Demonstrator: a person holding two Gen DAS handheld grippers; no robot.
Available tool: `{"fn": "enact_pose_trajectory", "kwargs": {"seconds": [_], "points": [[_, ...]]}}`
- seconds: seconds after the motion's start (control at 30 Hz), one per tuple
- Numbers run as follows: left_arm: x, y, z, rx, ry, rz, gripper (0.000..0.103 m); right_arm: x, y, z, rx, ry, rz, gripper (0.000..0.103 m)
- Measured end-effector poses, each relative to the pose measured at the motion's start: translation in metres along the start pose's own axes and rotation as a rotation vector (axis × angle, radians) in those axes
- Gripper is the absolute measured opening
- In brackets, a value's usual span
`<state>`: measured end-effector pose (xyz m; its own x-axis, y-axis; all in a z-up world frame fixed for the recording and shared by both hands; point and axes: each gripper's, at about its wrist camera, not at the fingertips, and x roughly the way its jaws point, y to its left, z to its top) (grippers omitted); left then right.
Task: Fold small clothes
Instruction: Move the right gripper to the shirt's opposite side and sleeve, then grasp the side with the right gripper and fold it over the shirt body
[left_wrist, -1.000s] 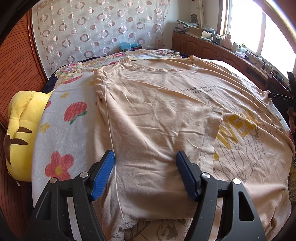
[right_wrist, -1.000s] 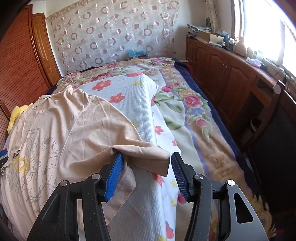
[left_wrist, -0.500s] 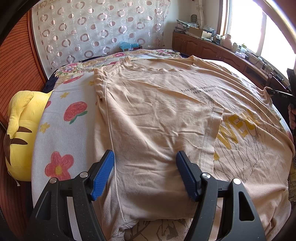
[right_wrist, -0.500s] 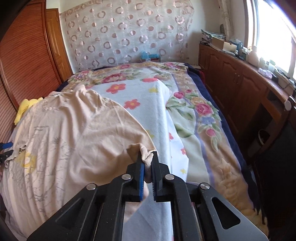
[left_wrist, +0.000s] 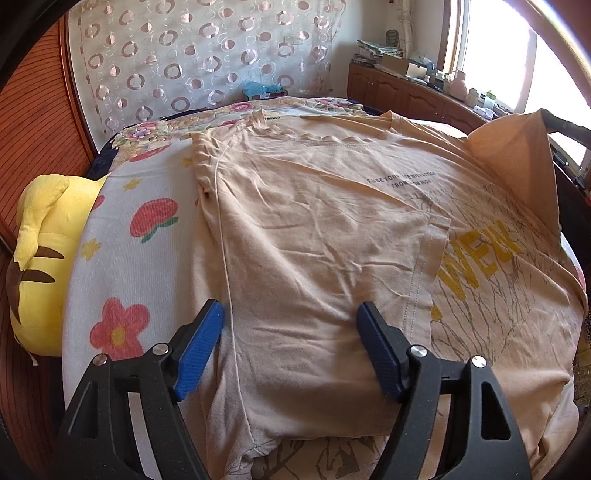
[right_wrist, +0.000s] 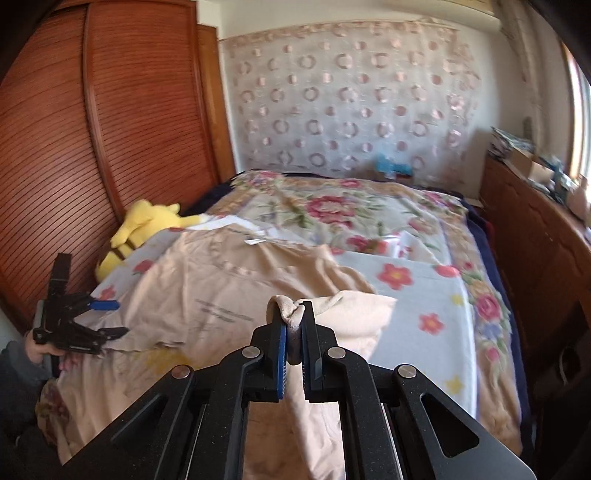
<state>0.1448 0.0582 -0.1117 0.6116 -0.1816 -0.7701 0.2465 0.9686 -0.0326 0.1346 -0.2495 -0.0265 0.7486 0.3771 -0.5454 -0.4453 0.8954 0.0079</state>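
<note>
Right gripper (right_wrist: 294, 325) raised, jaws clamped on T-shirt (left_wrist: 332, 236) sleeve; left gripper (left_wrist: 291, 343) low, jaws apart.

Left gripper (left_wrist: 290, 343) low over the shirt (left_wrist: 314, 236), jaws wide apart, blue pads (left_wrist: 199, 349) either side of the fabric, nothing pinched. Right gripper (right_wrist: 293, 325) raised, jaws nearly together, clamping a bunched bit of shirt. Left hand (right_wrist: 40, 350) wraps its gripper's handle.
</note>
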Motion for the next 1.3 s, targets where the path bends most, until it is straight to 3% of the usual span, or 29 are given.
{"fn": "enact_pose_trajectory", "kwargs": {"seconds": [0.1, 0.23, 0.57, 0.73, 0.83, 0.9, 1.0, 1.3], "points": [[0.0, 0.001, 0.0, 0.001, 0.0, 0.001, 0.076, 0.006, 0.016, -0.001, -0.067, 0.023, -0.002, 0.022], [0.0, 0.001, -0.001, 0.001, 0.0, 0.002, 0.076, 0.008, 0.01, -0.016, -0.085, 0.059, -0.047, 0.035], [0.0, 0.001, -0.001, 0.001, 0.0, 0.001, 0.076, 0.029, -0.005, -0.065, 0.007, 0.233, -0.117, 0.036], [0.0, 0.001, 0.0, 0.001, 0.0, 0.001, 0.076, 0.035, -0.011, -0.074, 0.032, 0.26, -0.111, 0.036], [0.0, 0.001, 0.0, 0.001, 0.0, 0.001, 0.076, 0.03, -0.014, -0.072, 0.036, 0.242, -0.11, 0.035], [0.0, 0.001, -0.001, 0.001, -0.001, 0.001, 0.076, 0.024, -0.011, -0.071, 0.023, 0.223, -0.111, 0.017], [0.0, 0.001, -0.001, 0.001, 0.0, 0.001, 0.076, 0.017, -0.007, -0.08, 0.019, 0.211, -0.088, 0.006], [0.0, 0.001, -0.001, 0.001, 0.0, 0.001, 0.076, -0.011, 0.012, -0.092, -0.035, 0.172, -0.008, 0.004]]}}
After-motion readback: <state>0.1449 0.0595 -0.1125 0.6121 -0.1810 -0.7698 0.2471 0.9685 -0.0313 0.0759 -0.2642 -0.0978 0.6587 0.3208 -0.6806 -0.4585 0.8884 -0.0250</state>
